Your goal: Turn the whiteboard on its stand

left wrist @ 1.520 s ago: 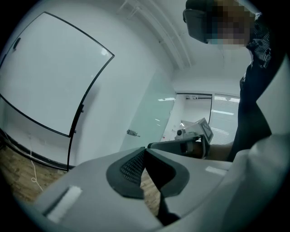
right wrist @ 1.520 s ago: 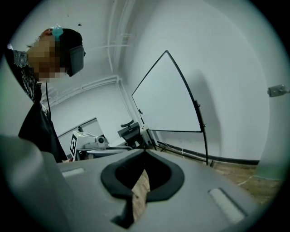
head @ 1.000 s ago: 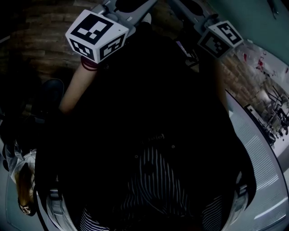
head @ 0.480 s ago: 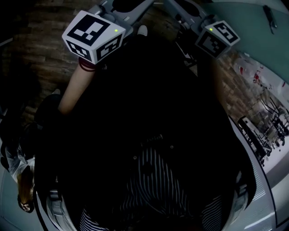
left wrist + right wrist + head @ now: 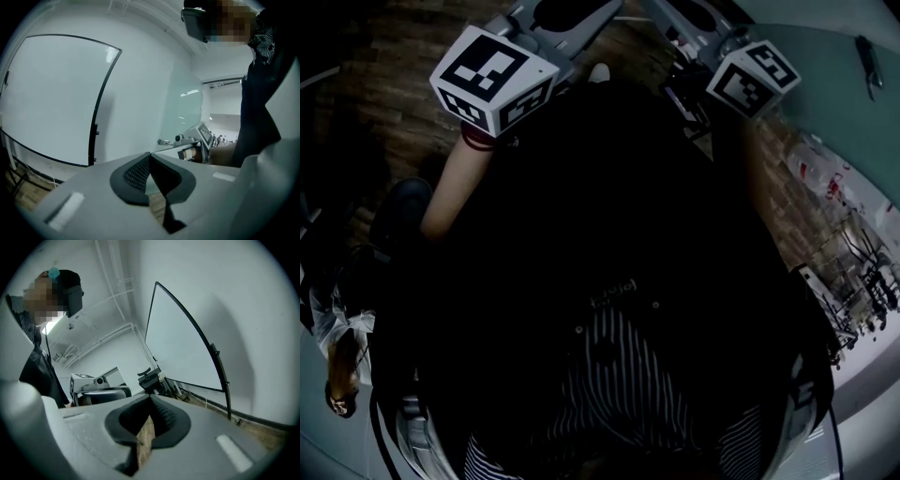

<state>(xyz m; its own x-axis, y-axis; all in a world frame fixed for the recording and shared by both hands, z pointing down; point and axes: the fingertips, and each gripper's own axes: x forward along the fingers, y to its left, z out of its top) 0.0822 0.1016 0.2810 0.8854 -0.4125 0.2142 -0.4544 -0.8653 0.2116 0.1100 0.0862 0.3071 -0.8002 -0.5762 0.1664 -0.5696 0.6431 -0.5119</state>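
**Whiteboard out of reach, both jaws clenched on nothing**

The whiteboard (image 5: 51, 98) stands upright on its stand (image 5: 18, 176) where the wood floor (image 5: 384, 56) meets the white wall, well apart from both grippers. The left gripper (image 5: 150, 157) has its jaws pressed together with only floor showing below them. The right gripper (image 5: 150, 399) is likewise closed and empty.

The step in hand looks like the approach. To do it well, the jaws should open before they reach the board, since clenched tips can only push. A grip on the black side rail (image 5: 96, 117) probably gives the best control. One gripper should pull one edge while the other steadies the opposite edge. The swing should be slow, because the wall sits just behind the board. Small fittings show on that rail; whether they lock the board cannot be told.

The left gripper view shows the board's face nearly square on, with the stand's legs at its lower corner. The right gripper view shows it edge-on and narrowed. Each gripper view also catches the other gripper. The head view shows neither jaws nor any certain board, only the marker cubes, dark clothing and floor.
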